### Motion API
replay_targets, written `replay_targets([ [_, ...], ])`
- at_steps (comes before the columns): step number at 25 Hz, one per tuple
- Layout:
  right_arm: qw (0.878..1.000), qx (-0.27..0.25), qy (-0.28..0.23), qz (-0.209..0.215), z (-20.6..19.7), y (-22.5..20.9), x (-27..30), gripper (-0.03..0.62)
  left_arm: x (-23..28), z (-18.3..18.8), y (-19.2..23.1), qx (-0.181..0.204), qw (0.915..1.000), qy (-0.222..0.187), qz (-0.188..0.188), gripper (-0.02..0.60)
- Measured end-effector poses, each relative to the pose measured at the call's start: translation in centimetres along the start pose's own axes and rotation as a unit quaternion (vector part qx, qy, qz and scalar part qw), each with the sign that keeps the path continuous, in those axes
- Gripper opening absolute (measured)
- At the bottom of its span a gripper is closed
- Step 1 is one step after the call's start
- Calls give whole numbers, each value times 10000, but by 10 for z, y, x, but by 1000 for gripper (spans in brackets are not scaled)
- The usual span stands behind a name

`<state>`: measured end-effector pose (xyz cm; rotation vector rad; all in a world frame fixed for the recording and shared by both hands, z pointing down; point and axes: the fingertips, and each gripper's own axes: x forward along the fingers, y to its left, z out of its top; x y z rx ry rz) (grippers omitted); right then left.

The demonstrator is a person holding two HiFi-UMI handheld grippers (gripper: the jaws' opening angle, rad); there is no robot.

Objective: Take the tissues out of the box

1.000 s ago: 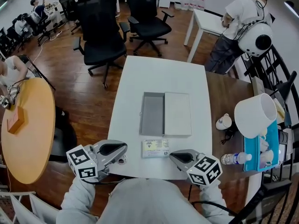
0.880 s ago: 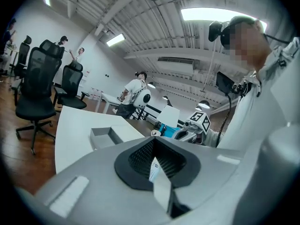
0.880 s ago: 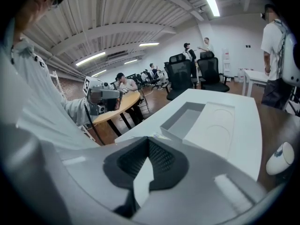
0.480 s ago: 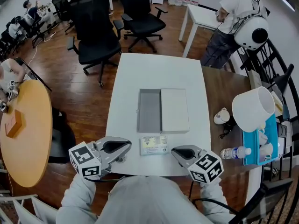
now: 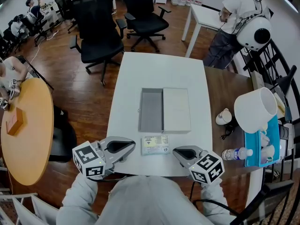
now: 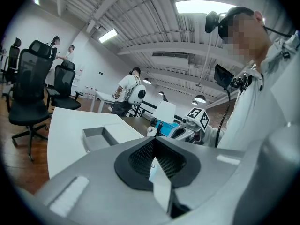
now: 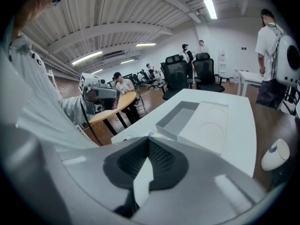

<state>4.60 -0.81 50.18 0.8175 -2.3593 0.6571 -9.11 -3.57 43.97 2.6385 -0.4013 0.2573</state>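
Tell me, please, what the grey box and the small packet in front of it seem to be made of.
Grey box: probably matte plastic or coated board, judging by its flat, even walls with no gloss. Small packet: likely thin plastic film, going by its printed label, though it is too small to be sure.

Black office chairs [image 5: 96, 36] stand beyond the white table [image 5: 159, 74]. A round wooden table [image 5: 28, 139] at left bears an orange block [image 5: 15, 121]. At right, a paper cup [image 5: 224, 117], a water bottle [image 5: 236, 153] and a blue tray [image 5: 274, 135] lie near a white lampshade [image 5: 255, 111]; a person [image 5: 232, 18] stands by a side table [image 5: 206, 18]
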Motion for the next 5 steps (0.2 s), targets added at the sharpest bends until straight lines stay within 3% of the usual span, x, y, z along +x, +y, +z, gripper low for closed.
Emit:
replay_targets([
  [5, 10000, 39, 17, -10, -3, 0, -1, 2, 3, -3, -3, 6, 10000, 75, -24, 15],
])
